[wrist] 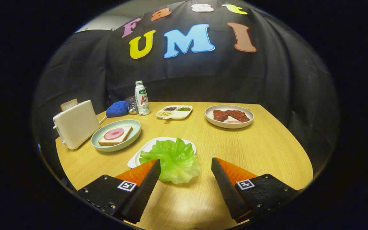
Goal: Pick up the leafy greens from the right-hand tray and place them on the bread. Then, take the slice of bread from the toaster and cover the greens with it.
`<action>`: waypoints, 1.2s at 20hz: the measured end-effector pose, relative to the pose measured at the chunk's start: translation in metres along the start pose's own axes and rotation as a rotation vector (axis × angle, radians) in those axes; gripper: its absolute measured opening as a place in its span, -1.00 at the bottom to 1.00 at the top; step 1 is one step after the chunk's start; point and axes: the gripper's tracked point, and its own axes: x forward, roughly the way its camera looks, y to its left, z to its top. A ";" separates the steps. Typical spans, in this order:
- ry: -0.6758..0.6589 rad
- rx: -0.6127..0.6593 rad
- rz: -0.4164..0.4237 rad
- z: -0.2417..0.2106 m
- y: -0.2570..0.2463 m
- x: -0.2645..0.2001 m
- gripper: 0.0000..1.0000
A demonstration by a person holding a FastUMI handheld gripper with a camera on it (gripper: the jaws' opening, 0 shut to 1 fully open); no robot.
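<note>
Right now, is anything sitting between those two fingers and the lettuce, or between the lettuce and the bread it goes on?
Nothing visible blocks either path. The open gripper has the leafy greens just ahead, overlapping one finger. From there to the bread with its ham slice on the green plate lies only bare table; the toaster stands beyond.

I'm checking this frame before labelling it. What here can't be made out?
- Gripper, gripper view: fingers open, lettuce leaf just ahead; the left finger hides the leaf's near edge.
- White tray: mostly covered by the leaf.
- Bread slice in the toaster: only its top shows above the toaster.
- Divided dish: contents too small to identify.
- Metal object behind the bottle: partly hidden.
</note>
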 end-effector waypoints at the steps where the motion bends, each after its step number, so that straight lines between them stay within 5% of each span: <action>1: 0.010 -0.005 -0.001 -0.002 0.000 0.002 0.96; 3: 0.041 -0.016 0.003 -0.007 0.003 0.005 0.92; 6: 0.089 -0.053 -0.023 -0.023 0.000 0.022 0.34; 8: 0.101 -0.045 -0.031 -0.019 -0.005 0.015 -0.49; 10: 0.079 -0.047 -0.026 -0.004 -0.007 0.012 -0.36; 11: 0.075 -0.036 -0.031 -0.018 -0.010 0.044 -0.63; 12: 0.079 -0.043 -0.015 -0.009 -0.005 0.017 -0.90; 24: -0.050 -0.083 0.031 0.024 0.021 -0.010 -0.90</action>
